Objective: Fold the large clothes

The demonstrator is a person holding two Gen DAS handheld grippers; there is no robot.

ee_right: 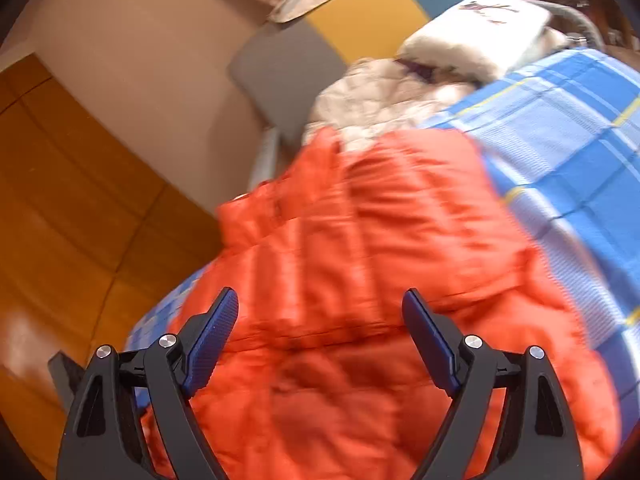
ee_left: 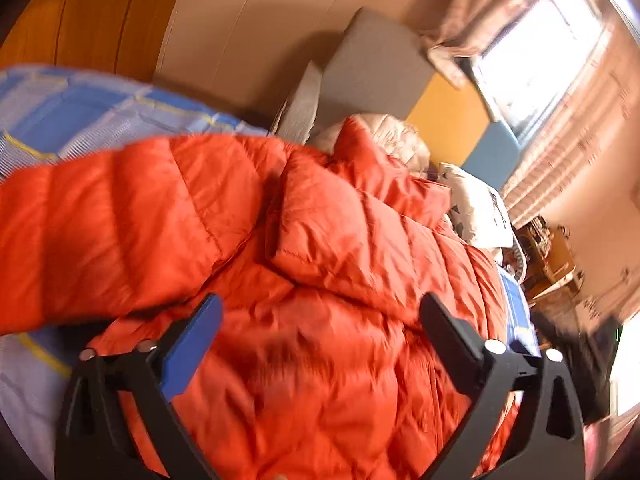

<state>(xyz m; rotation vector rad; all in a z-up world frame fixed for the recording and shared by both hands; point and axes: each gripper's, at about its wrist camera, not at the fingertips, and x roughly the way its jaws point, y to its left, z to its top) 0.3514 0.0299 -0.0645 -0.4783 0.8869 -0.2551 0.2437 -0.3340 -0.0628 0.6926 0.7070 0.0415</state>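
Observation:
An orange puffer jacket (ee_left: 320,248) lies on a bed with a blue checked sheet (ee_left: 80,108). One sleeve (ee_left: 100,220) stretches out to the left and a folded flap lies across the middle. My left gripper (ee_left: 320,316) is open and empty, just above the jacket's near part. In the right wrist view the same jacket (ee_right: 380,260) fills the centre, on the sheet (ee_right: 568,140). My right gripper (ee_right: 320,312) is open and empty, close over the jacket's near edge.
A beige quilted garment (ee_left: 396,136) and a white pillow (ee_left: 476,208) lie beyond the jacket at the headboard (ee_left: 452,120). A grey cushion (ee_right: 288,68) leans on the wall. A wooden wardrobe (ee_right: 72,200) stands to the left, a window (ee_left: 536,44) and cluttered furniture (ee_left: 548,256) to the right.

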